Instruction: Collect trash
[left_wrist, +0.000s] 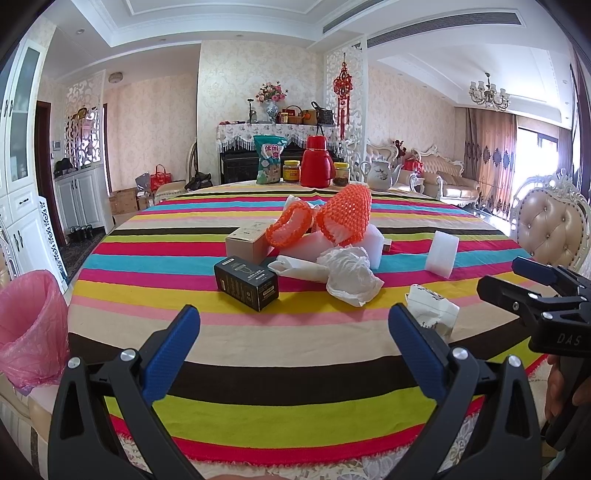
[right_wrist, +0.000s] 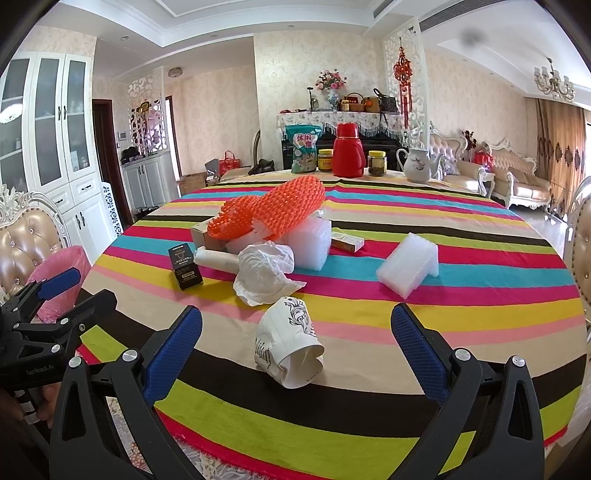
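A: How far along is the trash collecting?

B: Hardly begun, I'd judge. Both the left gripper (left_wrist: 293, 334) and right gripper (right_wrist: 295, 336) hover level over the near tabletop (left_wrist: 258, 354) edge, jaws spread wide, holding nothing.

A: Where's the trash?

B: Nearest, the crumpled paper cup (right_wrist: 290, 345) lies just ahead of the right gripper, at twelve o'clock. Beyond it: white plastic bag (right_wrist: 264, 273), black box (right_wrist: 184, 267), foam blocks (right_wrist: 408, 264), orange netting (right_wrist: 273, 210). The pink-lined bin (left_wrist: 31, 328) sits off the tabletop at nine o'clock.
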